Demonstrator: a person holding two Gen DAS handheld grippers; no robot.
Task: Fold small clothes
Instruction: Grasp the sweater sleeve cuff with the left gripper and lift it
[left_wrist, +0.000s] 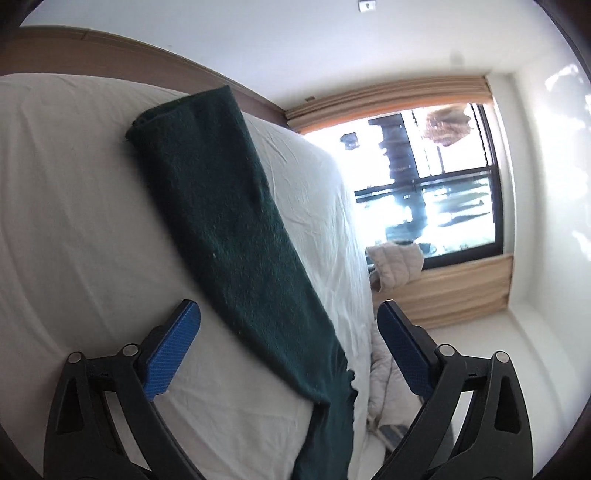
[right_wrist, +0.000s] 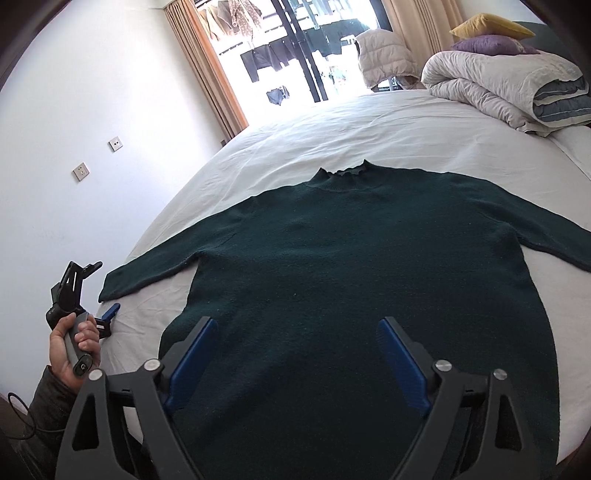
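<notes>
dark green sweater (right_wrist: 354, 266) flat on white bed (right_wrist: 332, 125), collar far; right sleeve cut off by frame edge. right tongs (right_wrist: 295, 339) spread above hem, empty. left tongs (left_wrist: 288, 325) spread over left sleeve (left_wrist: 221, 206); hem side hidden.

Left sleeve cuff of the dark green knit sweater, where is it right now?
In the right wrist view the cuff lies flat on the white bedsheet at the left, just beyond the left gripper, whose open jaws sit beside it without touching.
</notes>
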